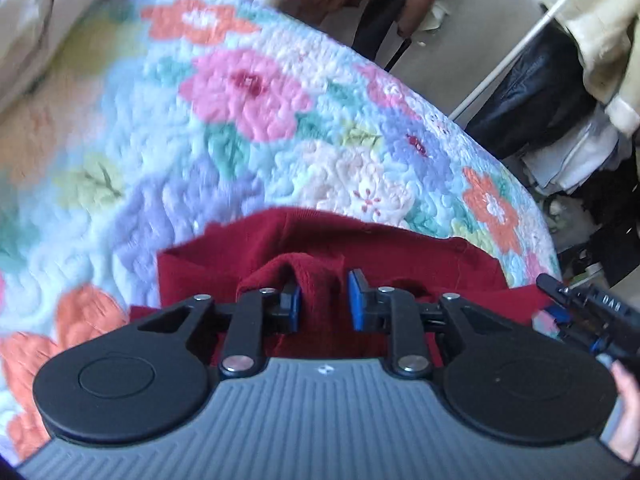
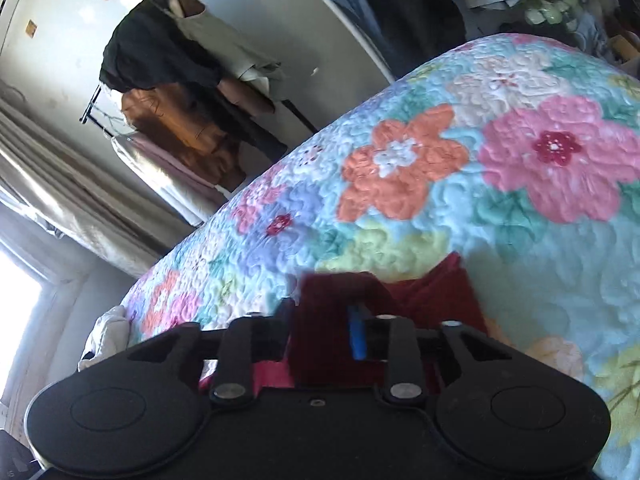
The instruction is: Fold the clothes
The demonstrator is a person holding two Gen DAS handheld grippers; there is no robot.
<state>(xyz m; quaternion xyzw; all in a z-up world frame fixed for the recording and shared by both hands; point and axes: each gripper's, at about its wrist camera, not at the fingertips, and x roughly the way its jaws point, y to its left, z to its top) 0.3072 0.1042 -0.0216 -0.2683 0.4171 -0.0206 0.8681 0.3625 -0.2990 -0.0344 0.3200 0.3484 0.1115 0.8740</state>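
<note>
Left wrist view shows the left gripper (image 1: 323, 300) pinching a bunched fold of a dark red garment (image 1: 332, 240) between its blue pads (image 1: 357, 300). The red garment lies on a flowery quilt (image 1: 240, 128), near the quilt's edge on the side where a clothes rack (image 1: 516, 60) stands. At the right edge of this view, the right gripper (image 1: 560, 288) pokes in just beside the red cloth. Right wrist view shows the right gripper (image 2: 324, 328) with red cloth (image 2: 332, 340) filling the gap between its fingers, so it holds the garment too. Coats (image 2: 172, 80) hang on a wall past the quilt (image 2: 500, 160), and a curtain (image 2: 60, 184) hangs by a bright window.
</note>
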